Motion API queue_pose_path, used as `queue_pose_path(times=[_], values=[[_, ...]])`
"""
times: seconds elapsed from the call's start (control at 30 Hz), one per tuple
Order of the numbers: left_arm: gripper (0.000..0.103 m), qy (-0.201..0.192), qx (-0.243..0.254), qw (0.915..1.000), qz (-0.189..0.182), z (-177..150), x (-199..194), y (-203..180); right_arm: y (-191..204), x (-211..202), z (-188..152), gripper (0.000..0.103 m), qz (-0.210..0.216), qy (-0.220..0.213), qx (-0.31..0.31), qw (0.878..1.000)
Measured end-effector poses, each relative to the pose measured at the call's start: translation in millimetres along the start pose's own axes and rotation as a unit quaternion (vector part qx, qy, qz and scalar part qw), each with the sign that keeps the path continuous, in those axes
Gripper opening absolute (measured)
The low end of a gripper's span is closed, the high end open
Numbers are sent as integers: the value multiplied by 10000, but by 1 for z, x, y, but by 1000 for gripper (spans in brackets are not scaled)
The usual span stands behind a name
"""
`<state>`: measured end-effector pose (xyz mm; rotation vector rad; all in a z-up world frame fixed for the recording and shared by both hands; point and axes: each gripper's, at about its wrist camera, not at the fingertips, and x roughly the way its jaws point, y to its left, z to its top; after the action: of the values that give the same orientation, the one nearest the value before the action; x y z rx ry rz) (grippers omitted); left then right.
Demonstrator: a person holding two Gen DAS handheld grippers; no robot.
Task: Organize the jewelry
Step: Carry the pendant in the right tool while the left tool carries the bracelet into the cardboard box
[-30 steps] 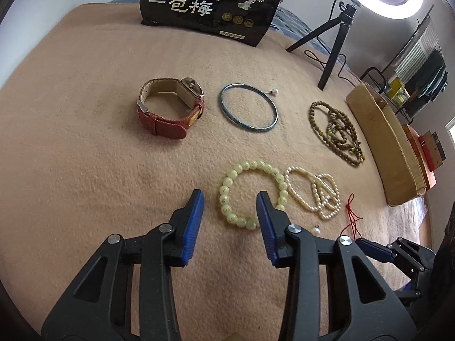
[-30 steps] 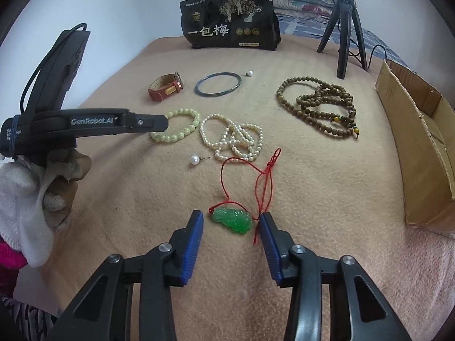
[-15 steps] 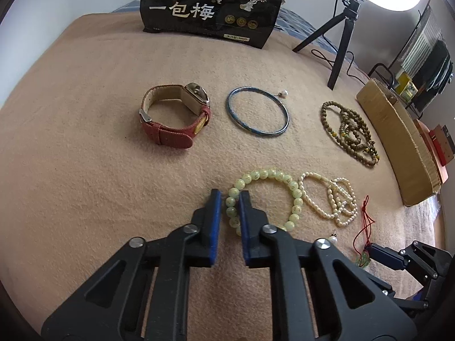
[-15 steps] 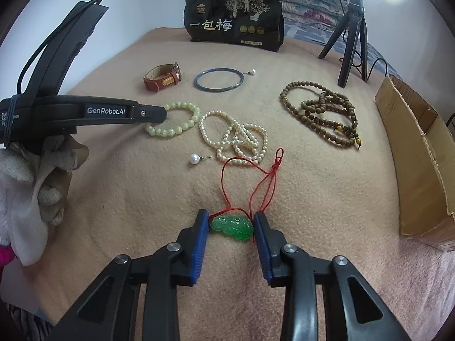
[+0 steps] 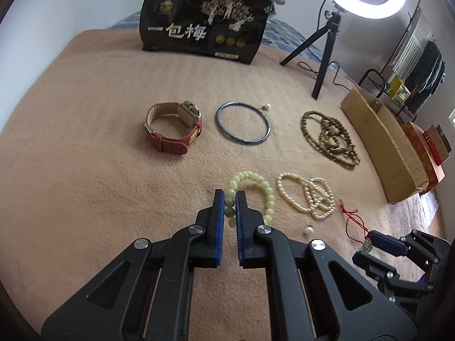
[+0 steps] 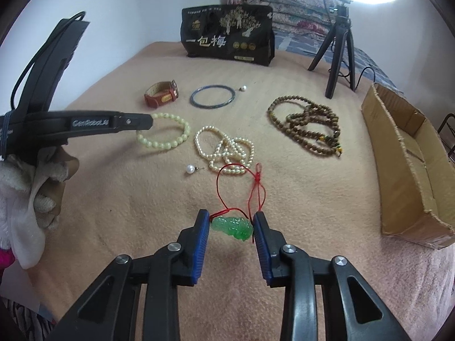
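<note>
Pale green bead bracelet (image 5: 250, 190) pinched at its near side, green jade pendant (image 6: 231, 227) on red cord

a home bedroom: a bed under a tan blanket (image 6: 312, 199), folded floral quilts (image 6: 284, 0) by the wall, clothes rack (image 5: 421, 56) alongside.

Fuzzy matt blanket (image 5: 85, 199); glossy pale-green bead bracelet (image 5: 256, 182); beside it, lustrous pearl strand (image 5: 307, 196); translucent green pendant (image 6: 231, 227).

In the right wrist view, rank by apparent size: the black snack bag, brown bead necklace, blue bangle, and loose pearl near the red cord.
1. black snack bag
2. brown bead necklace
3. blue bangle
4. loose pearl

The bag lies farthest from the camera yet looks largest, so that ranking is safe.
</note>
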<state>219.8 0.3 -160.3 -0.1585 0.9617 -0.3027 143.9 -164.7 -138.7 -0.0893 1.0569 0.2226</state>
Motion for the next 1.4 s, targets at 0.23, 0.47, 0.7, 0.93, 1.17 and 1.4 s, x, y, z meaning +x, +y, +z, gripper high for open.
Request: queue_pose_path(times=[0.23, 0.47, 0.7, 0.93, 1.17, 1.4], values=[[5, -241, 186, 9995, 46, 2, -30, -10, -9, -20, -1, 32, -62, -206, 129, 9997], [5, -391, 293, 9988, 55, 2, -55, -19, -17, -46, -5, 32, -117, -428, 231, 9987], [5, -519, 424, 9978, 8, 2, -73, -34, -28, -71, -12, 32, -195, -598, 357, 9974], [5, -612, 579, 9964, -119, 6, -86, -54, -44, -96, -17, 32, -300, -798, 471, 9952], [5, -683, 704, 9947, -309, 16, -91, -78, -71, -118, -21, 32, -482, -959, 623, 9923], [5, -736, 948, 9916, -476, 28, -92, -108, -99, -135, -28, 32, -685, -1094, 797, 9884]])
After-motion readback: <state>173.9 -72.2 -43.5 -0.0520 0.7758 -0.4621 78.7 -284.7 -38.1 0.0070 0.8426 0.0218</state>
